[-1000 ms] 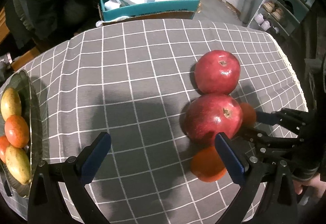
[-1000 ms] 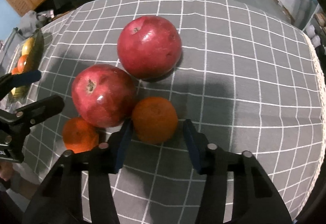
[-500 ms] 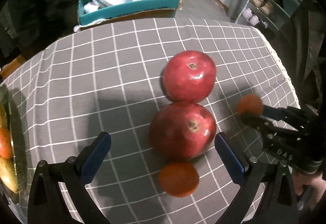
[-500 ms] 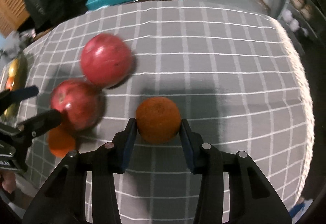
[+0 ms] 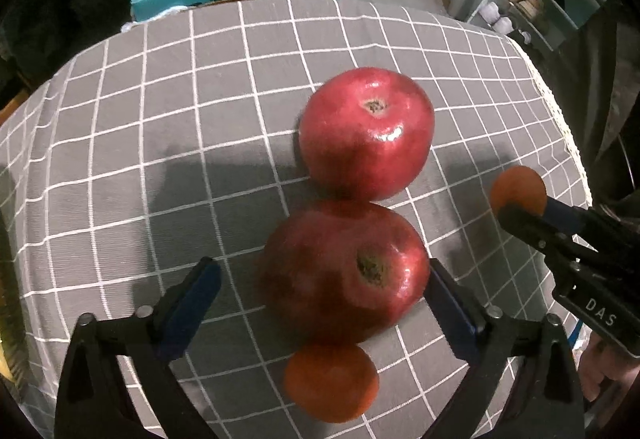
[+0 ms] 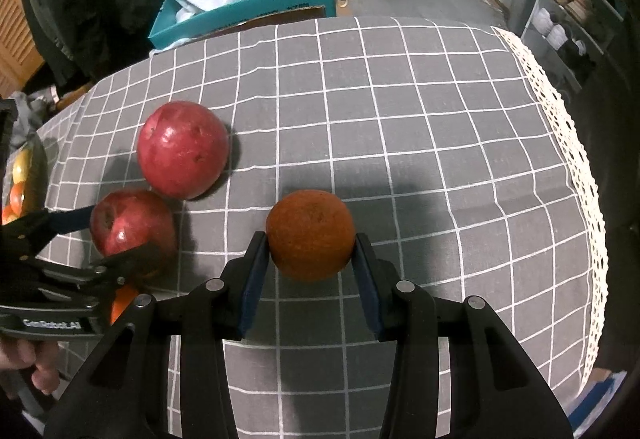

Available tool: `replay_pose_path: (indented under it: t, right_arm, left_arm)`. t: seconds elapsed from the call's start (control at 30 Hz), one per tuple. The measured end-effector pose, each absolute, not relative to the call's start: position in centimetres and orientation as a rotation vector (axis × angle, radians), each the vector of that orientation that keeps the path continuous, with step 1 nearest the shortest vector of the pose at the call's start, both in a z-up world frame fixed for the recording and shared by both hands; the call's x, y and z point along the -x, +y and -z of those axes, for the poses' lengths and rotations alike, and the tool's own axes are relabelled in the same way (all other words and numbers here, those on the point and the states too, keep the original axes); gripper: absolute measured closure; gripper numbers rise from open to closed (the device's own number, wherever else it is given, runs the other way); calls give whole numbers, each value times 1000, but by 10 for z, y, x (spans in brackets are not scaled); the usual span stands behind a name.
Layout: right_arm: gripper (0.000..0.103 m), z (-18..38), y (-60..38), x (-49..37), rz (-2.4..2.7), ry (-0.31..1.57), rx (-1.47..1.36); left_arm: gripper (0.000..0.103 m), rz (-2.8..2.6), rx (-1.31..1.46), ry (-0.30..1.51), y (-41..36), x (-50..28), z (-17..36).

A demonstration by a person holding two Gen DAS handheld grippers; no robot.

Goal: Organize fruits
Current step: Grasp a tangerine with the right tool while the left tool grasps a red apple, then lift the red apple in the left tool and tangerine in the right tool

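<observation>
Two large glossy red round fruits (image 5: 366,133) touched on the grey checked surface (image 5: 160,111); the nearer one (image 5: 344,271) sat between the closing left tool (image 5: 324,297). Of two small oranges, one (image 6: 310,233) was clamped in the right tool (image 6: 308,279), the other (image 5: 330,381) just below the left.

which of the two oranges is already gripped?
The orange clamped in the right hand-held gripper, off to the side of the red fruits. The other orange lies ungripped on the cloth, below the near red fruit.
</observation>
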State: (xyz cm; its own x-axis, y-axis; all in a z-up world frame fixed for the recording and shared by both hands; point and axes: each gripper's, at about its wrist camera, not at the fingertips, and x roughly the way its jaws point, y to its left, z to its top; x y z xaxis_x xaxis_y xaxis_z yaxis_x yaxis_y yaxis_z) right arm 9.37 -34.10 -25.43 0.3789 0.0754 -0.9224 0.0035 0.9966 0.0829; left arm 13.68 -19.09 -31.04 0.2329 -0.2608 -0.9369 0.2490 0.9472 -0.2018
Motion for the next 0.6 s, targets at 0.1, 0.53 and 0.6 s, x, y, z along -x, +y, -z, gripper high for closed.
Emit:
replay_pose_path:
  t: [0.1,0.53,0.6]
  right_arm:
    - [61,256,-341,-95,-45,1186,-75]
    - [61,256,-339,-97,-45,1174,-74]
    - [61,254,-339,-97,-48,1170,-73]
  left_arm:
    - [18,378,16,1297,-194,-136,314]
    - [23,380,-70,1232,-205,-129,301]
    - [23,383,-82,1215,-205,-127,295]
